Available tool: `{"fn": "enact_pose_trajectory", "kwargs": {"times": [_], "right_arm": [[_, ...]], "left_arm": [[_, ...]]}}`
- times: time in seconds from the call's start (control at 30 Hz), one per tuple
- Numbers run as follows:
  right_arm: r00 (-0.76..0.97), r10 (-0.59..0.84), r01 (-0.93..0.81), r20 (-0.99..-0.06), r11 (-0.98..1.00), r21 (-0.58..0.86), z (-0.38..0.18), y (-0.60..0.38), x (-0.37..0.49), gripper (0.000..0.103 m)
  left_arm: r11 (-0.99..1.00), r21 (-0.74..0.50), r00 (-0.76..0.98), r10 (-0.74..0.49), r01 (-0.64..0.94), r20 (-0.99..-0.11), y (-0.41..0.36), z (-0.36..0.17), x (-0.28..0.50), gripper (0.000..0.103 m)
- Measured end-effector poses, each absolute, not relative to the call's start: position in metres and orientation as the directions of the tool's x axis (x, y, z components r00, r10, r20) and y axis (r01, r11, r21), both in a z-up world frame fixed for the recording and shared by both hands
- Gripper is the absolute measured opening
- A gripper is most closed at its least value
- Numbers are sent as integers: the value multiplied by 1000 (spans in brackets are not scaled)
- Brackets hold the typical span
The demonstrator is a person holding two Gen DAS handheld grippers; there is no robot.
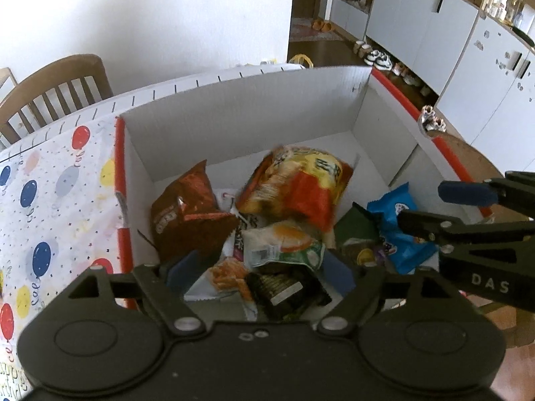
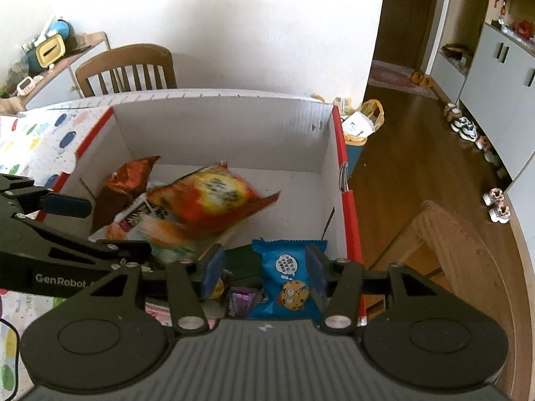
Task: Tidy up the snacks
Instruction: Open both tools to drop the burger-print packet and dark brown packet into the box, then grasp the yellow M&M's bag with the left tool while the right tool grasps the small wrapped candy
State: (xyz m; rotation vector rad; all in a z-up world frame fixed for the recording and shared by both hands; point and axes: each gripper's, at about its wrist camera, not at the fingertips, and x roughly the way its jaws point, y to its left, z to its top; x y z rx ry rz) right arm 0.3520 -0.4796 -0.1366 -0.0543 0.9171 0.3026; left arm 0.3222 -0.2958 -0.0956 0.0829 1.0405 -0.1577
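A white box (image 1: 240, 113) with red outer edges stands on a balloon-print cloth (image 1: 50, 183). Inside it, at the left wall, a brown bag (image 1: 187, 214) stands tilted. Toward the middle of the box an orange and yellow bag (image 1: 297, 183) shows blurred, perhaps in the air above the heap. Just below it lies a white and green pack (image 1: 284, 247), and nearer the box's front a dark pack (image 1: 284, 287). At the right wall lies a blue pack (image 1: 398, 230), beside a green one (image 1: 354, 230). The left gripper (image 1: 260, 277) hangs over the box's front with jaws apart, nothing between them. The right gripper (image 1: 444, 207) reaches in over the right wall, pads apart. A chair (image 1: 57, 90) stands behind the box, to the left.
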Motion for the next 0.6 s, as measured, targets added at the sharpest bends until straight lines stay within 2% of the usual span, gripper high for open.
{"fn": "enact_pose_trajectory", "kwargs": {"times": [0.27,0.4,0.6], "right_arm": [[597,281,-301,-751,947,115,-107,-479,335,58],[622,300,-318,-723,941,116,-92,-475,324,64],[643,337,-327,-688,933,152,-72,-465,308,64]], "left_arm": [[987,-43,541,-122,156,-832,-278,-74,310,83],[986,-49,573,-133,160,-809,-269,-59,300,85],[982,-50,631,-156,183,-760,-256,-35,281,88]]}}
